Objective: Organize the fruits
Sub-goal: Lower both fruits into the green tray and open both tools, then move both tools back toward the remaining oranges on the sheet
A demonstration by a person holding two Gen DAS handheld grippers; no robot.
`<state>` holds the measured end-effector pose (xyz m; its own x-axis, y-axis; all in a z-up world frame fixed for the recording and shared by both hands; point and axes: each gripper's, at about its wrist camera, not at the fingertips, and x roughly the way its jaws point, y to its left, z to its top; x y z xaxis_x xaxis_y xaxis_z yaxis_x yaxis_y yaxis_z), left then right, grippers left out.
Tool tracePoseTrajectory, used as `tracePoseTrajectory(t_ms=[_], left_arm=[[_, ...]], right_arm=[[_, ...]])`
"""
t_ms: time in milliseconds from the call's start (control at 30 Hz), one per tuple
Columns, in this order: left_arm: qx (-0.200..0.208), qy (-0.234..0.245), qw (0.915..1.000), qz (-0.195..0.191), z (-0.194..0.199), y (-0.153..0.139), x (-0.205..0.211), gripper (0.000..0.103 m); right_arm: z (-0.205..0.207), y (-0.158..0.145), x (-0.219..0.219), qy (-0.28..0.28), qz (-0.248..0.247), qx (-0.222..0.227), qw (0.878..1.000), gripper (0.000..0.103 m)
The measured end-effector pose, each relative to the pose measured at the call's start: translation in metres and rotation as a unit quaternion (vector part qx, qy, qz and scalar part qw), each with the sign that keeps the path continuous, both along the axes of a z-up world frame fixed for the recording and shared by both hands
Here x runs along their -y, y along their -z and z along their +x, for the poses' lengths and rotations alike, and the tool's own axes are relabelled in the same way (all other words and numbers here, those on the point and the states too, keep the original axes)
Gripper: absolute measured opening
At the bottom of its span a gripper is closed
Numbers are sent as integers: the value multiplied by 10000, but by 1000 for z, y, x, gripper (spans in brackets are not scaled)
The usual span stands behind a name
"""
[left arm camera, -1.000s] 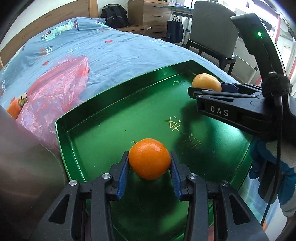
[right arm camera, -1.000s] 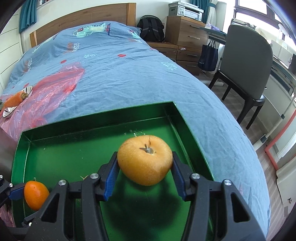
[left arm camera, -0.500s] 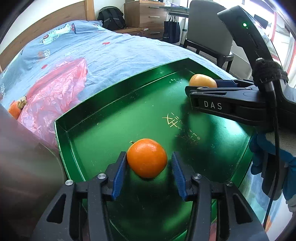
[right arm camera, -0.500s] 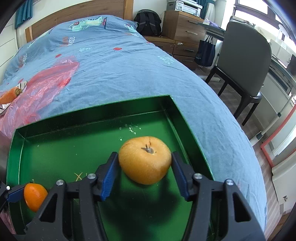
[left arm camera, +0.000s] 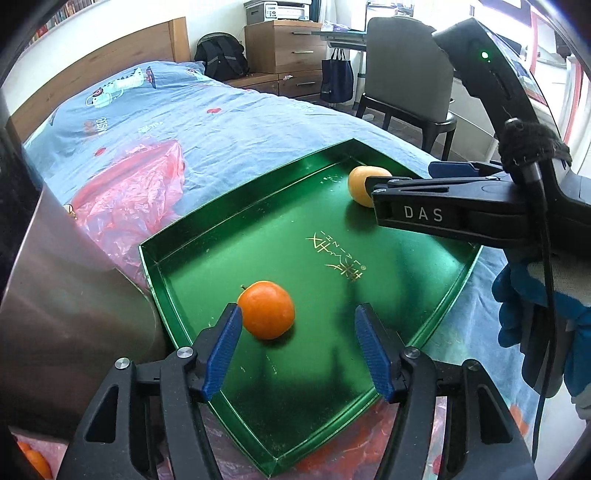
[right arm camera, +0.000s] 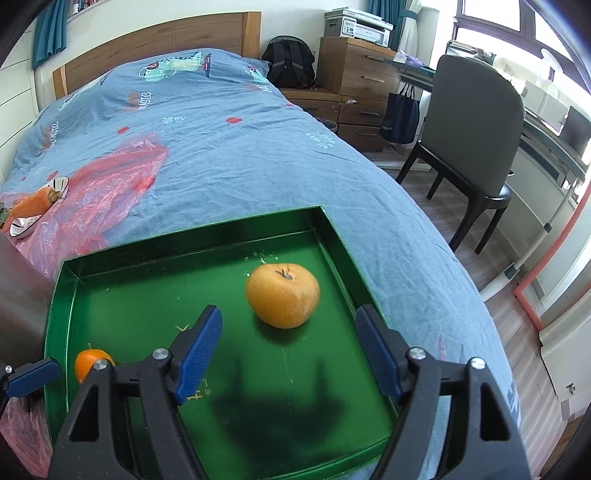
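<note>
Both grippers let go since 1s ago: left gripper off orange, right gripper off yellow fruit.

The room is lit by strong daylight from windows at the upper right, where panes are blown out to white. Soft dark shadows of the grippers are cast onto the green tray, and sheen is seen on its glossy floor in the left wrist view. Straight lines are bowed by fisheye distortion, and black vignetting is seen at the corners. A metallic surface at the left is rendered blurred; the fruit is kept sharp.
</note>
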<state>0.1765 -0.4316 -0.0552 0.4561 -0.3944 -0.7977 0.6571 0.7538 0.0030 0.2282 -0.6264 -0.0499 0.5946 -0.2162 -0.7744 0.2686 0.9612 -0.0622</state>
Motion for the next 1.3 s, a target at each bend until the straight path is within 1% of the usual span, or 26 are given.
tracePoseTrajectory(t_ms=[133, 300, 400, 567, 800, 1067, 1300], left_arm=[[109, 156, 9998, -82, -23, -10, -12, 58], [55, 276, 9994, -183, -56, -18, -34, 58], [15, 278, 9993, -255, -72, -25, -51, 61], [97, 199, 9993, -294, -95, -39, -83, 61], [226, -60, 9991, -341, -117, -58, -137, 61], [329, -519, 9974, -377, -140, -72, -211, 61], [480, -934, 9937, -388, -153, -80, -267, 61]], right_arm=[[-27, -11, -7, 32, 80, 133, 9999, 103], [-66, -23, -24, 0, 93, 216, 9997, 103], [-88, -33, -39, -48, 71, 266, 9996, 103], [-120, -51, -68, -186, 53, 345, 9992, 103], [-158, -75, -111, -384, 111, 483, 9980, 103], [-192, -101, -166, -742, 125, 574, 9955, 103], [-216, -113, -219, -1146, 198, 592, 9915, 103]])
